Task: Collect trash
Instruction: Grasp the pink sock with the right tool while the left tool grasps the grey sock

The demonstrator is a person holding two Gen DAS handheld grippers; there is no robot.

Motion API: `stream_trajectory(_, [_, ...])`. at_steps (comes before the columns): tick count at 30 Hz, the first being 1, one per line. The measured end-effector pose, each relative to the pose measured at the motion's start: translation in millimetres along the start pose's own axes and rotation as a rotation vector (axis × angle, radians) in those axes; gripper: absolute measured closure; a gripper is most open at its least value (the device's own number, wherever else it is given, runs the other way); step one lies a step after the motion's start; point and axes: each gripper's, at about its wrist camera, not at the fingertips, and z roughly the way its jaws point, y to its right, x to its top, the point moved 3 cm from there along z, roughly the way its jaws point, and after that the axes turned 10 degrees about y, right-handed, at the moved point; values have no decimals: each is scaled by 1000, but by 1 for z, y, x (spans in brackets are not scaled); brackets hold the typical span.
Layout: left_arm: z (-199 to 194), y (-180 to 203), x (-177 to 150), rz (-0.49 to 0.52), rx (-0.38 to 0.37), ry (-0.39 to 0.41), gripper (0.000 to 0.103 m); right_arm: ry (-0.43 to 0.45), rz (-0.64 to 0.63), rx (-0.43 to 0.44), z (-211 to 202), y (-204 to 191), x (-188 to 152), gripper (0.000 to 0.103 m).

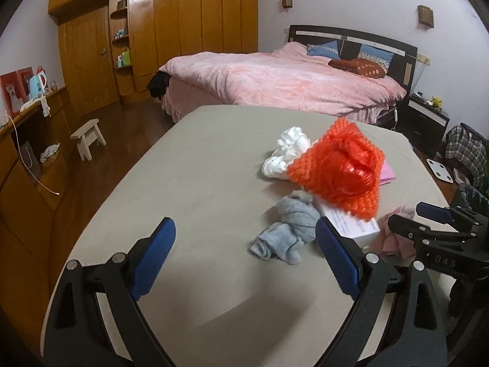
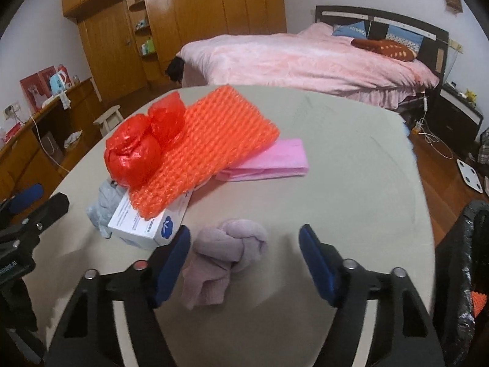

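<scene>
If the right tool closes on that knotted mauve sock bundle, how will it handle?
The mauve sock bundle looks soft and knotted, so it would probably squash between the pads rather than slip. It seems light for its bulk. The loose end toward the camera would likely dangle, though the knot should keep it together.

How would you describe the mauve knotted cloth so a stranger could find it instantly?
Start at the beige table in front of the pink bed. Near its front edge, right of the white box, lies the mauve cloth. Unlike the grey bundle, it lies alone.
</scene>
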Motion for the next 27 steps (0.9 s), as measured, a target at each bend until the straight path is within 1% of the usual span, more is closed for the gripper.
stream_trajectory(2, [4, -3, -4, -7, 0, -12, 13, -18, -4, 21, 2, -1, -2, 45])
stream_trajectory(3, [6, -3, -5, -11, -2, -17, 13, -25, -6, 33, 3, -3, -3, 51])
stream_trajectory(7, [12, -3, -8, -20, -15, -34, 13, -36, -27, 48, 5, -10, -6, 55])
stream_trajectory(11, [18, 1, -9, -26, -32, -50, 13, -38, -8, 54, 3, -8, -6, 57])
stream_trajectory(15, [24, 5, -9, -28, -43, -62, 13, -20, -14, 34, -3, -4, -3, 57])
stream_trajectory(17, [30, 10, -9, -25, -53, -74, 15, -18, -18, 25, -4, 1, -1, 57])
stream_trajectory(18, [32, 12, -9, -24, -58, -80, 19, -17, -18, 21, -4, 3, -1, 57])
stream_trajectory(24, [52, 27, -11, -13, -88, -136, 23, -20, 2, 13, -3, 14, -1, 57])
stream_trajectory(25, [57, 29, -12, -12, -91, -149, 25, -22, 5, 12, -3, 15, -1, 57])
stream_trajectory(27, [62, 30, -11, -28, -102, -157, 26, -26, 8, 12, -3, 16, -1, 57])
